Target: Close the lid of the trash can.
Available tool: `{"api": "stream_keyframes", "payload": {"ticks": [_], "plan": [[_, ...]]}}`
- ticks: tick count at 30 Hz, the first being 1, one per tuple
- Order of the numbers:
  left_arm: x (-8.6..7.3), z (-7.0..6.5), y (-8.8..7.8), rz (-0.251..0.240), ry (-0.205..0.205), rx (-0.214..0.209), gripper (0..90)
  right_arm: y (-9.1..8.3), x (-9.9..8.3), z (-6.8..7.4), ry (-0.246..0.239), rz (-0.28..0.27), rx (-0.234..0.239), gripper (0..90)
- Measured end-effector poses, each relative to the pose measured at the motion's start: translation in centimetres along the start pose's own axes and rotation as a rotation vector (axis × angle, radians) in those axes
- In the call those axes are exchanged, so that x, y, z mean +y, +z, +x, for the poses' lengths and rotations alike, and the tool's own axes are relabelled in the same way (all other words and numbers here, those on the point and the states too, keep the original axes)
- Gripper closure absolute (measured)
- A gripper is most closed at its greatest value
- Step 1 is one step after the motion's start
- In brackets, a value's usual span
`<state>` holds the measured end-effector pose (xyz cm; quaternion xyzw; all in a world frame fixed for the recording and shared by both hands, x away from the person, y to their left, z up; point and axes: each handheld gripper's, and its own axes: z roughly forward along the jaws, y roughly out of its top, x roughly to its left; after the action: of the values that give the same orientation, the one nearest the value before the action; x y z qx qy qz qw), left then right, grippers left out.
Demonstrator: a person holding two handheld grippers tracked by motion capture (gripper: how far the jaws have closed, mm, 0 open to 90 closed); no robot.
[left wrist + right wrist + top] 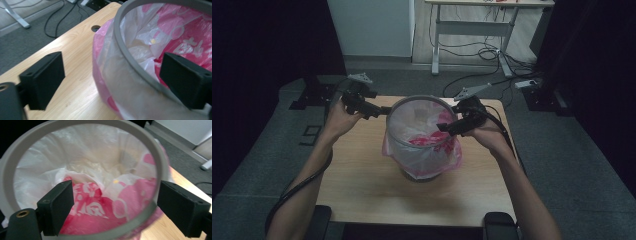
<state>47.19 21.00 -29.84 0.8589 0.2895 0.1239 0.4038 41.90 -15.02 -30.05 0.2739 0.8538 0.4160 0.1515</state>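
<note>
Grey carpet and cables surround a wooden table [362, 185]. At its centre stands a bin [420, 102] with a grey rim, lined with a pink-and-white bag [424, 145] folded over its edge. At the bin's nine o'clock, the left hand-held gripper [384, 110] is spread wide, its jaws straddling the rim without pressing it. At three o'clock, the right hand-held gripper [443, 127] is likewise wide, one jaw inside the rim, one outside, gripping nothing.

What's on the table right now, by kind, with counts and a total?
Bin: 1
Plastic bag lining the bin, pink and white: 1
Grippers, both open at the bin's rim: 2, left gripper, right gripper
Total: 4
</note>
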Motion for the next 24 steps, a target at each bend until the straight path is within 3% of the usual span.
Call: {"api": "stream_keyframes", "payload": {"ticks": [3,12,24], "plan": [[-0.5,0.1,-0.7,-0.007,0.006,0.015,1.1,-0.4,-0.1,-0.4,0.02,-0.004,-0.013,12.8],[-2.9,1.0,-2.2,-0.007,-0.028,0.033,0.0,-1.4,-0.8,-1.7,0.061,-0.011,-0.061,12.3],[-6.8,1.8,-3.1,-0.039,-0.051,0.08,0.0,-2.5,-3.1,-3.4,0.107,-0.015,-0.118,12.3]]}}
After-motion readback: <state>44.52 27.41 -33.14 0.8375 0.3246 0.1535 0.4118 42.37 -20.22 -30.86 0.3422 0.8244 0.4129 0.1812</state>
